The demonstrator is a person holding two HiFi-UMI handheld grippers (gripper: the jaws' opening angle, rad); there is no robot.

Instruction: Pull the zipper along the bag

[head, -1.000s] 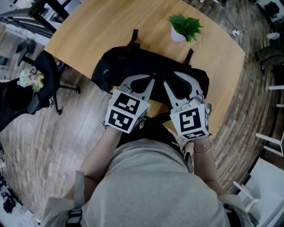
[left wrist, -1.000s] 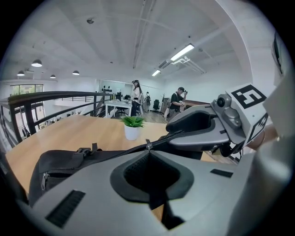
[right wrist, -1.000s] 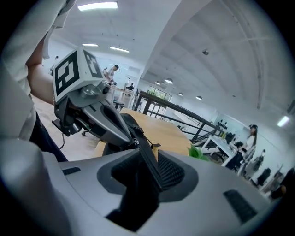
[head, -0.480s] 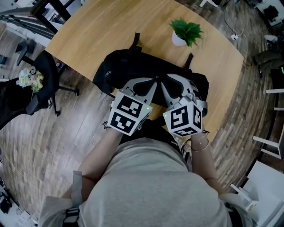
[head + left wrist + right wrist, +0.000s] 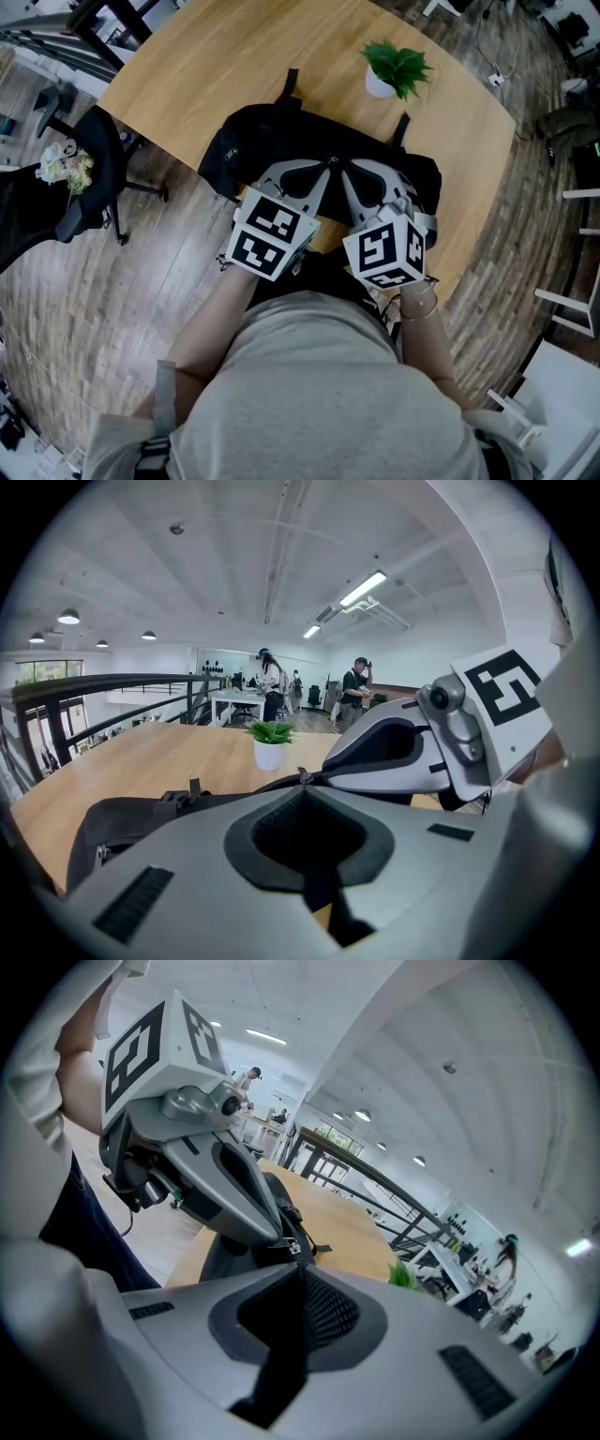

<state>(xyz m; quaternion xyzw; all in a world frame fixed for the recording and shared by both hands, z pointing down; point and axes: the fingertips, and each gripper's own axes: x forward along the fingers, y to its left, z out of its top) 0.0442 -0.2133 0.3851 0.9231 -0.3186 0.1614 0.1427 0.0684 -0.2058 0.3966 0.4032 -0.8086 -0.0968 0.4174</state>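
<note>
Wooden table (image 5: pixel 216 56): black bag (image 5: pixel 272 141), potted plant (image 5: pixel 394 67)

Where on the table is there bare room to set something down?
The wide stretch of table beyond the bag and left of the plant is bare. Between bag and plant there is only a narrow strip, crossed by a strap. The near edge is crowded: the bag fills it.

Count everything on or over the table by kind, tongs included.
Bag: 1
Potted plant: 1
Tongs: 2, left tongs and right tongs
Total: 4
</note>
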